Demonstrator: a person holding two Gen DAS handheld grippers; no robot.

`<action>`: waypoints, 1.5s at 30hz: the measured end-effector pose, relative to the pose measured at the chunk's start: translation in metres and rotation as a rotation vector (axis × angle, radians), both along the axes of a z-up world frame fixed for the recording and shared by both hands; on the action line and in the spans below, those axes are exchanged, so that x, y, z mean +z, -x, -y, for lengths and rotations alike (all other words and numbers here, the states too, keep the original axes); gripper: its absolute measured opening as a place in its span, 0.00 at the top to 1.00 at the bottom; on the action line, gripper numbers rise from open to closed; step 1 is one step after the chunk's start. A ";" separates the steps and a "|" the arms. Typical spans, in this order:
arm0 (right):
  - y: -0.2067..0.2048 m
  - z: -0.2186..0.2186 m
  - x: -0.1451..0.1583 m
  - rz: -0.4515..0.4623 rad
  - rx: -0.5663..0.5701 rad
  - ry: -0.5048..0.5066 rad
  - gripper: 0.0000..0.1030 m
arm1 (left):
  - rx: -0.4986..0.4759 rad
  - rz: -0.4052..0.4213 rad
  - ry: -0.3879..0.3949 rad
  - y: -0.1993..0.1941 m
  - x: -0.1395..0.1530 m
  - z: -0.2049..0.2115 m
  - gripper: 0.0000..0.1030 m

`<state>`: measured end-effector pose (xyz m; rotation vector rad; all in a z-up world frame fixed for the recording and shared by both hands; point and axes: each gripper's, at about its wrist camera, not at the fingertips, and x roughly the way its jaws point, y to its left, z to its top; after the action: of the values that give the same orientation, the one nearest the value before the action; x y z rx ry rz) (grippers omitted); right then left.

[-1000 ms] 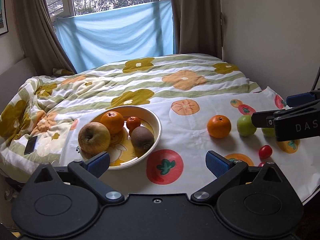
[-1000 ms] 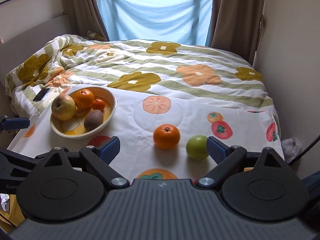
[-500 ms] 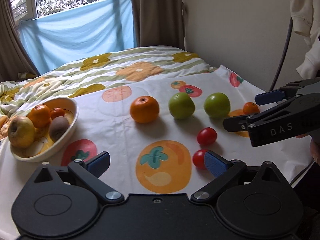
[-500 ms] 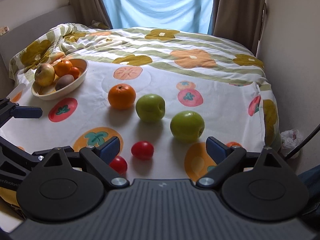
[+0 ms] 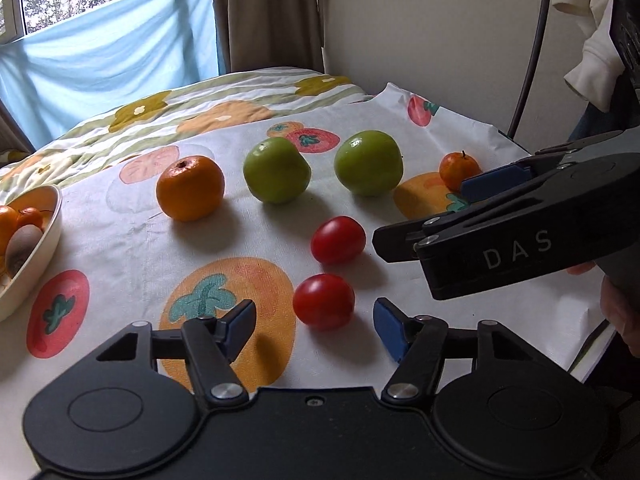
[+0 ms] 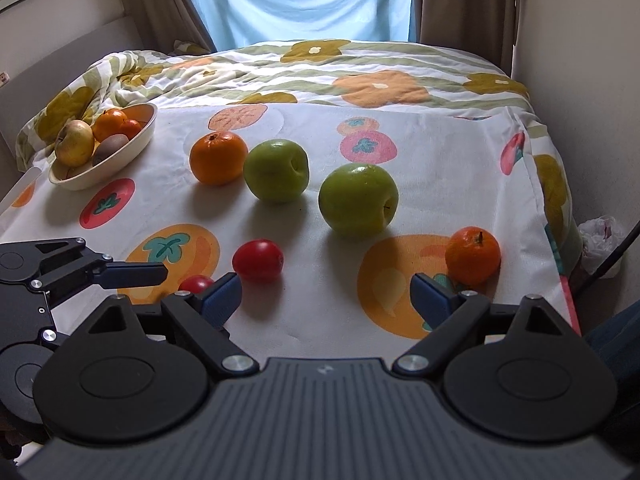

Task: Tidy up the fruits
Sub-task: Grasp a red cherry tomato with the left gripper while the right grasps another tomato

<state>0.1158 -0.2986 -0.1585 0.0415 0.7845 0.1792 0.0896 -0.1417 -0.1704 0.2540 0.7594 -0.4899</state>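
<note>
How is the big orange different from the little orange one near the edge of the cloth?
The big orange is clearly larger than the little orange. The big orange sits beside a green apple, while the little orange sits alone near the cloth's edge. The little orange shows a dark stem poking up; the big orange shows only a small dimple. Both are round, orange and loose on the cloth.

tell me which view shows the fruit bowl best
The right wrist view: the whole bowl sits in frame at the far left of the cloth, with a yellowish apple, an orange and a kiwi visible inside. The left wrist view cuts it off at the left edge, showing only part of the rim.
</note>
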 end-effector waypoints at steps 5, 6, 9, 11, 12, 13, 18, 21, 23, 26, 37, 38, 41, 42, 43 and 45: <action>-0.002 -0.003 -0.004 -0.011 0.012 -0.002 0.00 | 0.001 -0.009 0.014 -0.004 -0.004 0.003 0.53; -0.002 -0.004 -0.005 -0.013 0.012 -0.001 0.00 | 0.003 -0.007 0.016 -0.004 -0.003 0.003 0.62; -0.004 -0.006 -0.008 -0.017 0.011 -0.009 0.00 | 0.006 -0.011 0.017 -0.005 -0.002 0.003 0.63; -0.006 -0.008 -0.009 -0.027 0.012 -0.019 0.04 | 0.007 -0.009 0.009 -0.004 -0.002 0.003 0.63; -0.007 -0.009 -0.010 -0.032 0.016 -0.024 0.06 | 0.009 -0.010 0.005 -0.004 -0.001 0.002 0.63; -0.008 -0.010 -0.011 -0.034 0.021 -0.027 0.09 | 0.013 -0.010 0.002 -0.004 -0.001 0.001 0.63; -0.011 -0.021 -0.013 -0.038 0.052 -0.024 0.20 | 0.037 -0.007 -0.008 -0.002 -0.001 -0.007 0.64; -0.015 -0.025 -0.014 -0.046 0.060 -0.020 0.26 | 0.054 -0.010 -0.016 -0.002 0.000 -0.011 0.64; -0.017 -0.028 -0.014 -0.046 0.067 -0.014 0.28 | 0.065 -0.015 -0.015 -0.003 0.000 -0.014 0.64; -0.020 -0.033 -0.015 -0.044 0.080 -0.007 0.31 | 0.077 -0.017 -0.015 -0.003 0.000 -0.019 0.64; -0.025 -0.047 -0.016 -0.015 0.105 0.051 0.51 | 0.114 -0.018 -0.023 -0.002 0.001 -0.027 0.64; -0.024 -0.047 -0.015 -0.016 0.101 0.046 0.51 | 0.121 -0.020 -0.023 -0.002 0.001 -0.028 0.64; -0.022 -0.045 -0.012 -0.021 0.094 0.028 0.52 | 0.135 -0.024 -0.032 -0.001 0.003 -0.031 0.64; -0.021 -0.044 -0.011 -0.019 0.091 0.026 0.52 | 0.143 -0.024 -0.033 -0.001 0.003 -0.033 0.64; -0.020 -0.044 -0.009 -0.018 0.088 0.022 0.52 | 0.154 -0.025 -0.033 -0.001 0.005 -0.035 0.64; -0.018 -0.043 -0.006 -0.017 0.082 0.012 0.52 | 0.173 -0.024 -0.027 0.002 0.007 -0.039 0.64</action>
<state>0.1343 -0.2560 -0.1641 -0.0010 0.8044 0.2525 0.0880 -0.1030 -0.1631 0.2057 0.8041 -0.3201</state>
